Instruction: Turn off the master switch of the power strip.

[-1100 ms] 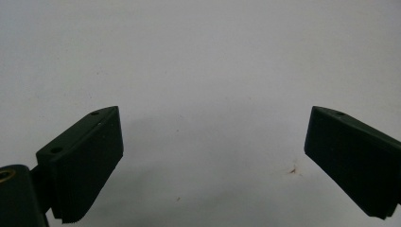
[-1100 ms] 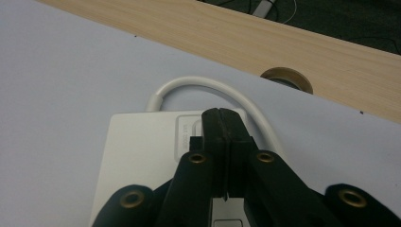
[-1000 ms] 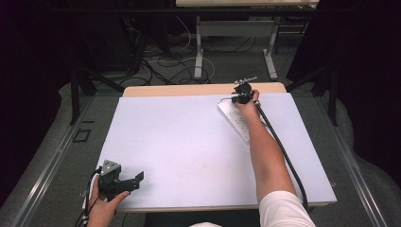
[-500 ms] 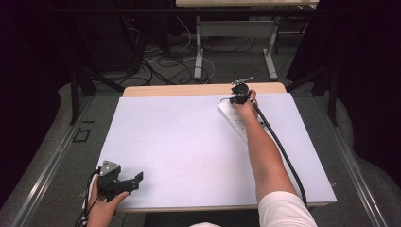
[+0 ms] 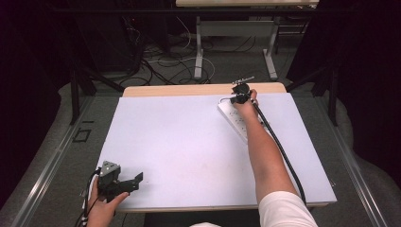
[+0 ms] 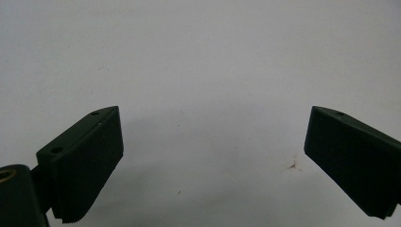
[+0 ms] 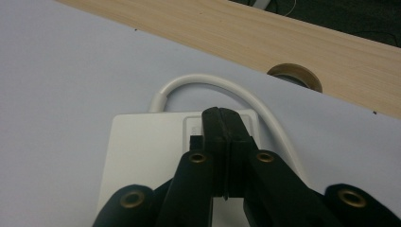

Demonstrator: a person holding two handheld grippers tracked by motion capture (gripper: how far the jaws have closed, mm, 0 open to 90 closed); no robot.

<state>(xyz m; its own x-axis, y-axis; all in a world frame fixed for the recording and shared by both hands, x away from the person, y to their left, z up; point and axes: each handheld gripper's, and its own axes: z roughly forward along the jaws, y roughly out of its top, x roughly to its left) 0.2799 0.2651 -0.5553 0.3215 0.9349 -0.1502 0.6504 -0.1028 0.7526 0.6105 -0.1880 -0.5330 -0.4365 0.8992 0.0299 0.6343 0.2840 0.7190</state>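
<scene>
White plastic is what the right gripper (image 7: 222, 118) presses on: a power strip (image 5: 235, 119) lying near the far right corner of the table (image 5: 189, 142). Its long axis runs slantwise, from the far edge back toward the person and to the right, and its white cable (image 7: 222, 85) curls out of the far end. The right gripper is clenched with nothing between its jaws, and its closed tip rests on the far end of the strip, seemingly on a switch there, so the coming move is probably only a push downward. The left gripper (image 5: 124, 182) stays released, its jaws wide apart, at the near left corner, well apart from the strip. Compared with the earlier frames, nothing has visibly moved; both hands kept still.
</scene>
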